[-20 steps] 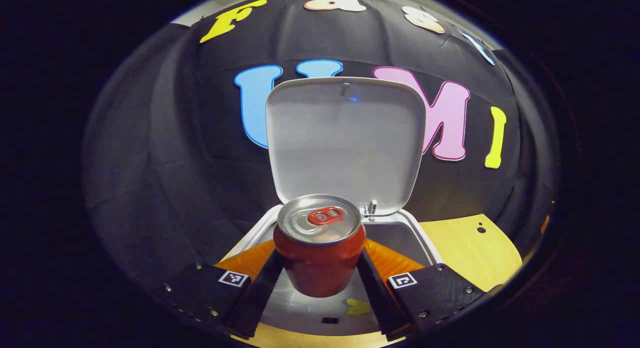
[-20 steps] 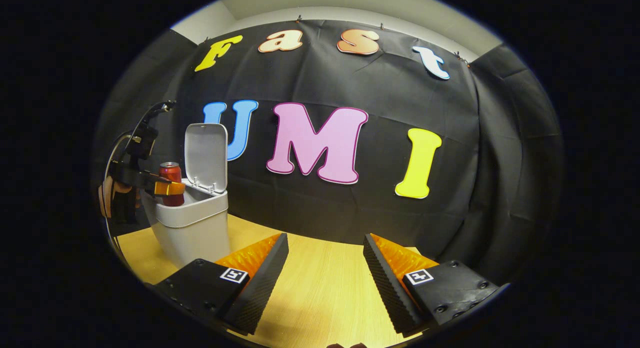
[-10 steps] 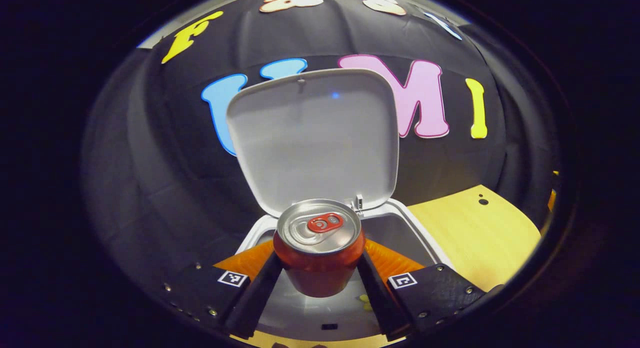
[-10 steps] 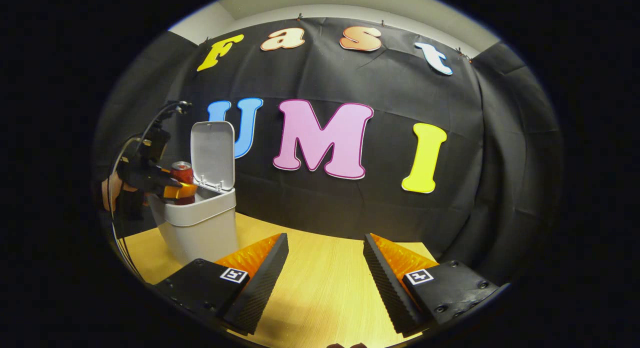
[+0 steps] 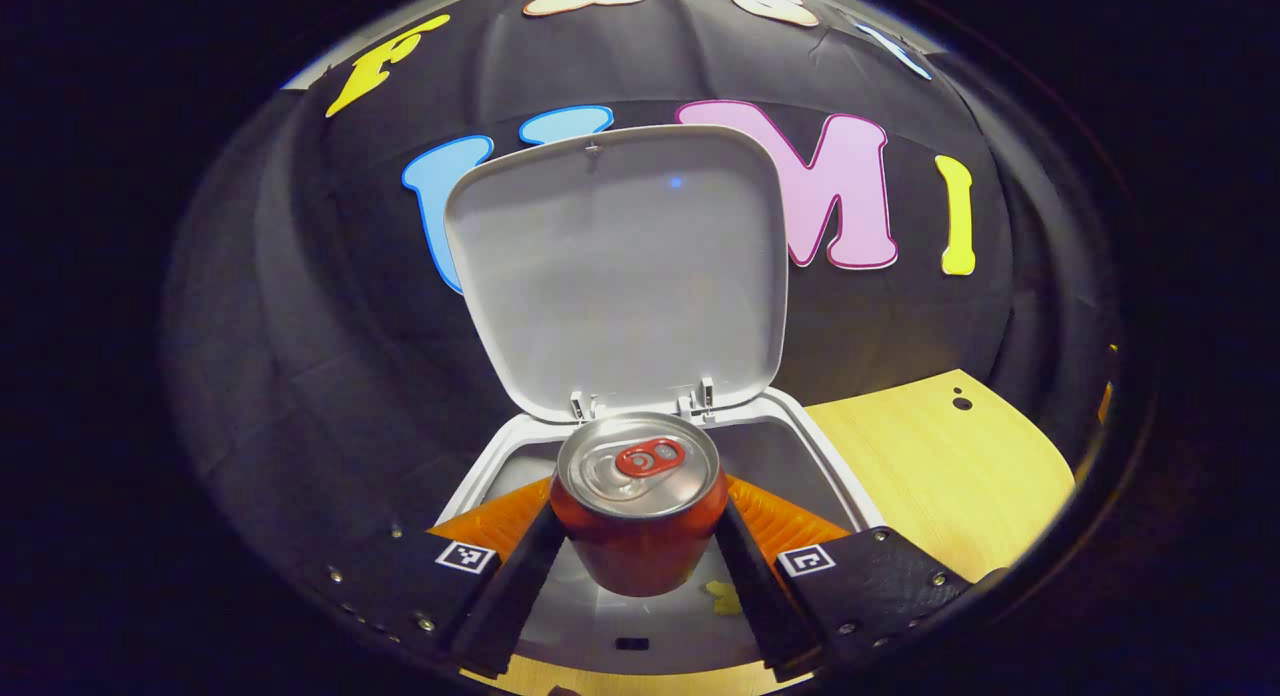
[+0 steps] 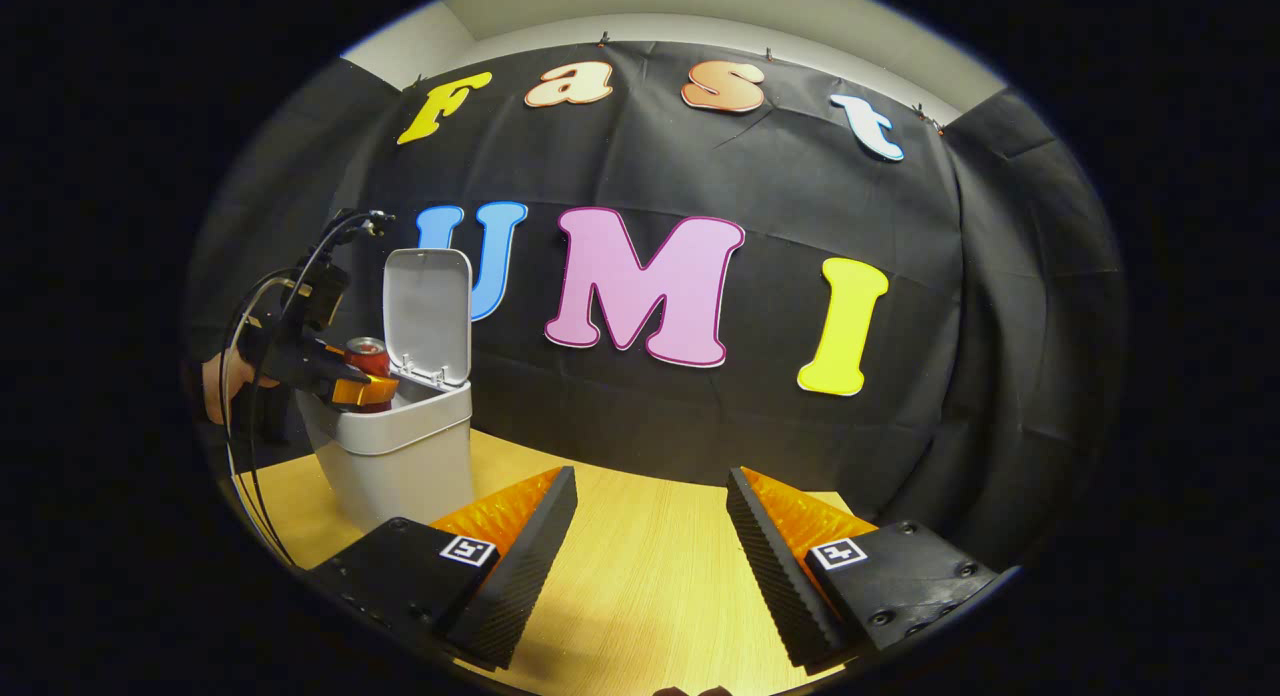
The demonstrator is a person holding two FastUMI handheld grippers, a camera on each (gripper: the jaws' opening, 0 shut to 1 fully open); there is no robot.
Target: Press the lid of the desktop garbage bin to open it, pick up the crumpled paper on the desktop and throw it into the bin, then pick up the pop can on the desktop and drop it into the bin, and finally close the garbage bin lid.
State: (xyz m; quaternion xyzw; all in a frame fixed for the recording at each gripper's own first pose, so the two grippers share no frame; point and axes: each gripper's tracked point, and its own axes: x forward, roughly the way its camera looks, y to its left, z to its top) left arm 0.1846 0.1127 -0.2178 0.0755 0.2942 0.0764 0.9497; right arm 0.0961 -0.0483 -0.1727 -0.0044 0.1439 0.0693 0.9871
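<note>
Both fingers of the left gripper [image 5: 640, 566] clamp the red aluminium pop can [image 5: 638, 506] upright above the white plastic bin [image 5: 470, 476], raised lid [image 5: 615, 266] behind. Centre it over the mouth, lower slightly, then release. Right gripper [image 6: 650, 546] hangs spread, empty, well apart from the bin.

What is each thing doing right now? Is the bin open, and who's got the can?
Bin: upright on the table.
Lid: open, standing up.
Pop can: upright, held over the open bin.
Left gripper: shut on the pop can.
Right gripper: open, holding nothing.
</note>
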